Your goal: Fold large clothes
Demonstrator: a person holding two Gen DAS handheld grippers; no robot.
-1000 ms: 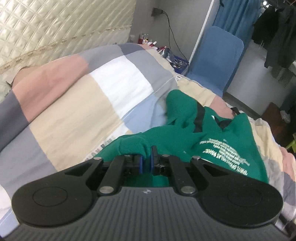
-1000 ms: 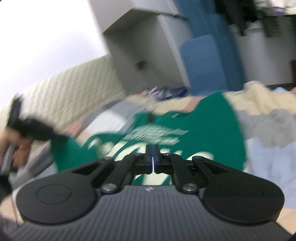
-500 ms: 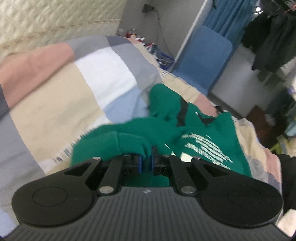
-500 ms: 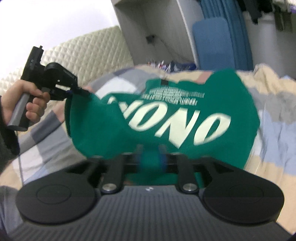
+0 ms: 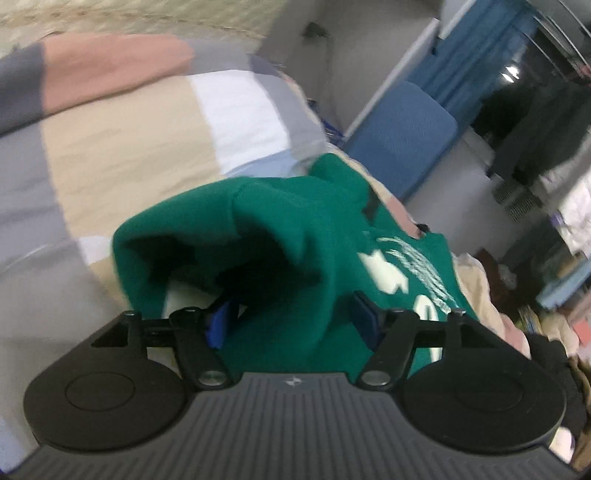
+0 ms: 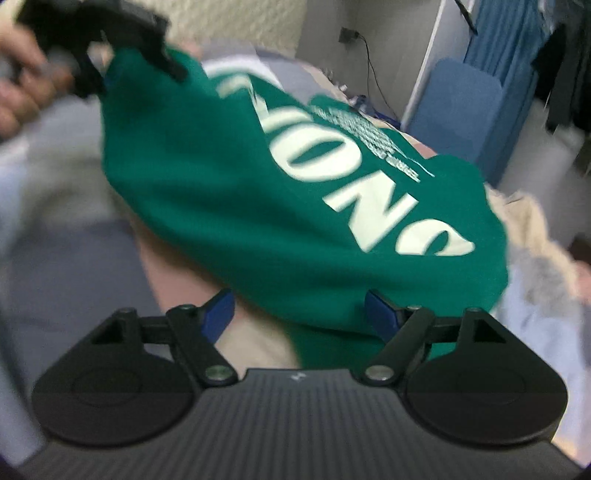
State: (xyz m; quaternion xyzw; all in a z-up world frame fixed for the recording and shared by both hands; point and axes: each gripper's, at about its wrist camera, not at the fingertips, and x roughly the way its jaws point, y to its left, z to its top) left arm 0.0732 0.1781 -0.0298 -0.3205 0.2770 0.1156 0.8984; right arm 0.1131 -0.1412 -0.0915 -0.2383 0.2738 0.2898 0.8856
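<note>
A green sweatshirt (image 5: pixel 295 236) with large white lettering (image 6: pixel 332 166) lies slumped over a patchwork duvet (image 5: pixel 122 147). My left gripper (image 5: pixel 293 321) has its jaws opening wide; a bunched fold of the green cloth sits between the blue pads (image 5: pixel 221 325) without being pinched. My right gripper (image 6: pixel 299 314) is opening too, and the sweatshirt's lower edge drapes loosely between its blue pads (image 6: pixel 380 317). In the right wrist view the left gripper (image 6: pixel 133 70) shows at the top left, at the far corner of the sweatshirt, in a person's hand (image 6: pixel 18 96).
A blue chair (image 5: pixel 402 136) stands past the bed's far side, against a grey wall with a cable (image 6: pixel 369 66). A quilted headboard (image 6: pixel 236 33) lies behind the duvet. Dark clothes (image 5: pixel 546 122) hang at the right beside a blue curtain (image 6: pixel 506 48).
Both grippers were shut on the sweatshirt; now both stand with jaws spread and sit lower. The lifted sweatshirt has sagged down toward the duvet.
</note>
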